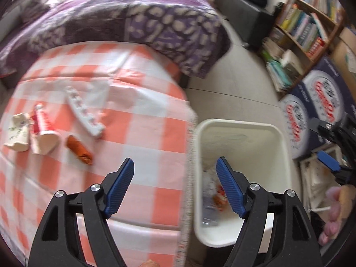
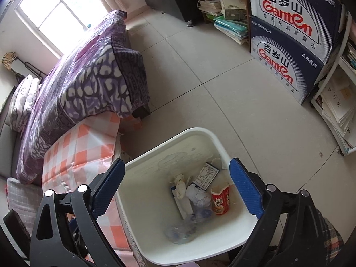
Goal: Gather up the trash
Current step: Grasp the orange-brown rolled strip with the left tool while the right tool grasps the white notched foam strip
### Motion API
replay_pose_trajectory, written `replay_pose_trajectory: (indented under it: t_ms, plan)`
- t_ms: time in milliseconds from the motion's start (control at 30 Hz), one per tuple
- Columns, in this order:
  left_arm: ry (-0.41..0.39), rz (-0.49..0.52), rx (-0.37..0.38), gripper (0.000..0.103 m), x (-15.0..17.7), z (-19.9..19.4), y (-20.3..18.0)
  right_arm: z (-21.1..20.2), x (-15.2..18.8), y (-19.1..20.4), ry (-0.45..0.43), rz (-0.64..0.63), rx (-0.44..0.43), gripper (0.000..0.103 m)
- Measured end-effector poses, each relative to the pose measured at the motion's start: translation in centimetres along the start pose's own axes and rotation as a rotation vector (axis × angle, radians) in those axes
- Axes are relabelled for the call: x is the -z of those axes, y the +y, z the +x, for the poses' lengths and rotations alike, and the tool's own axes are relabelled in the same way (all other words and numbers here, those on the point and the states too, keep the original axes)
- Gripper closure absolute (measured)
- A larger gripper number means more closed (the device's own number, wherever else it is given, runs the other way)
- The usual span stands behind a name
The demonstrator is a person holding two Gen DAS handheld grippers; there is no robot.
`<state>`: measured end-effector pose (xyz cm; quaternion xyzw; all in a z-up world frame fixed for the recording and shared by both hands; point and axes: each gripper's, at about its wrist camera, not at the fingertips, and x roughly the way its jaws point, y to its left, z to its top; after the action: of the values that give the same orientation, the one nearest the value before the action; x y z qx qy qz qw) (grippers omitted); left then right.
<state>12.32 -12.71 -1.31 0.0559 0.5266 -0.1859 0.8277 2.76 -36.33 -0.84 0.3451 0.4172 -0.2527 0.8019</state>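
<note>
A white bin [image 1: 242, 129] [image 2: 155, 160] stands on the floor beside the table's right edge. Inside lie a red paper cup [image 2: 220, 200], a dark carton [image 2: 205, 175], crumpled paper [image 2: 198, 194] and clear plastic [image 2: 180, 231]. On the orange-checked cloth [image 1: 142, 115] rest a crushed white cup [image 1: 17, 131], a red-and-white cup [image 1: 43, 133], an orange wrapper [image 1: 79, 149] and a white notched strip [image 1: 84, 111]. My left gripper [image 1: 175, 187] hangs open over the table edge and bin rim, empty. Above the bin, my right gripper [image 2: 178, 191] stands open with nothing between its fingers.
A bed with a purple patterned blanket [image 1: 142, 20] [image 2: 84, 84] lies behind the table. Stacked water cartons [image 2: 291, 40] [image 1: 316, 102] and a bookshelf [image 1: 311, 22] stand at the right on the tiled floor [image 2: 200, 84]. A person's hand [image 1: 336, 211] shows at the right edge.
</note>
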Motion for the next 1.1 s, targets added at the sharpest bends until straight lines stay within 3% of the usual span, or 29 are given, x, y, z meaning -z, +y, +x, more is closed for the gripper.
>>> replay_pose_trajectory:
  t_ms: [100, 133, 300, 467, 600, 733, 833, 867, 1100]
  plan:
    - [0.007, -0.063, -0.152, 0.029, -0.2, 0.3, 3.1, 0.5, 0.7, 1.6, 0.011, -0.032, -0.003, 0.011]
    - [0.014, -0.096, -0.171, 0.029, -0.3, 0.4, 4.3, 0.6, 0.9, 2.1, 0.016, -0.043, -0.005, 0.011]
    - [0.102, -0.371, -0.105, 0.034, -0.2, 1.4, 11.7, 1.6, 2.2, 4.8, 0.045, -0.092, -0.016, 0.010]
    - [0.130, -0.528, -0.055, 0.045, 0.0, 2.4, 15.5, 2.4, 3.2, 6.8, 0.060, -0.142, -0.013, 0.010]
    - [0.138, -0.548, -0.026, 0.050, -0.2, 3.6, 15.6, 2.9, 3.6, 7.8, 0.071, -0.166, -0.004, 0.010]
    - [0.154, -0.482, -0.018, 0.051, -0.5, 5.0, 14.6, 3.5, 4.2, 8.9, 0.080, -0.185, 0.001, 0.010]
    - [0.170, -0.449, -0.056, 0.069, -0.3, 5.8, 14.6, 4.1, 4.7, 10.0, 0.084, -0.212, 0.011, 0.010]
    - [0.170, -0.437, -0.059, 0.081, -0.3, 5.6, 14.8, 4.3, 4.9, 10.4, 0.088, -0.221, 0.013, 0.010]
    - [0.159, -0.409, -0.055, 0.081, 0.7, 3.2, 17.3, 6.0, 6.5, 13.3, 0.101, -0.314, 0.020, 0.010]
